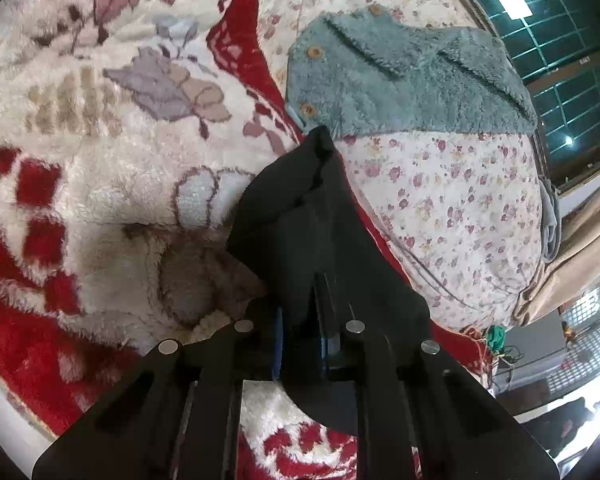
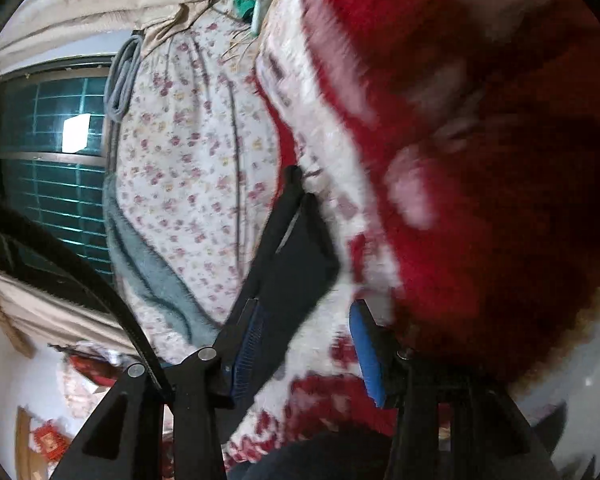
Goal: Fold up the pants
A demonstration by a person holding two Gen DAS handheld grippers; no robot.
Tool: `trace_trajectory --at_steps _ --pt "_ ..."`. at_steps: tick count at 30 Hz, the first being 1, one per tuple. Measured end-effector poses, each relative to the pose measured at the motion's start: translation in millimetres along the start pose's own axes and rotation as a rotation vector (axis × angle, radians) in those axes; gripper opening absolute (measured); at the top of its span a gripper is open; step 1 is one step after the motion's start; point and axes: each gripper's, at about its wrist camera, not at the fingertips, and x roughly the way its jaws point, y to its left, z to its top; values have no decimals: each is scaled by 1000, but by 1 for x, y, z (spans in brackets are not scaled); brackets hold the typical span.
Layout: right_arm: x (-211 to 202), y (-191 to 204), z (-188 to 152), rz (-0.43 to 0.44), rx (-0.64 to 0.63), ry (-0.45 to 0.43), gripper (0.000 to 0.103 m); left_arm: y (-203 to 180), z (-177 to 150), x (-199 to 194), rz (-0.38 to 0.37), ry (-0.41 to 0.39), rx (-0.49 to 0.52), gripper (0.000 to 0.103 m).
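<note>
The black pants (image 1: 316,232) hang bunched in my left gripper (image 1: 302,340), which is shut on the cloth and holds it above the red and white fleece blanket (image 1: 100,208). In the right wrist view the pants (image 2: 296,260) lie against the left blue pad (image 2: 246,350). My right gripper (image 2: 308,344) is open, its pads wide apart, with the right blue pad (image 2: 366,354) over the blanket (image 2: 460,160). The right view is blurred by motion.
A teal fuzzy garment with wooden buttons (image 1: 404,80) lies on a floral quilt (image 1: 452,216) beyond the blanket. The quilt (image 2: 188,160) and a window with a grille (image 2: 52,184) show on the left of the right view. Beige curtain (image 1: 580,248) hangs at right.
</note>
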Motion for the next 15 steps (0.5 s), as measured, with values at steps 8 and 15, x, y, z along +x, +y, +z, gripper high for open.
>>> trace_trajectory --at_steps 8,15 --pt "46 12 15 -101 -30 140 43 8 0 -30 -109 -55 -122 10" --pt "57 53 31 -181 -256 135 4 26 -6 -26 -105 -28 -192 10"
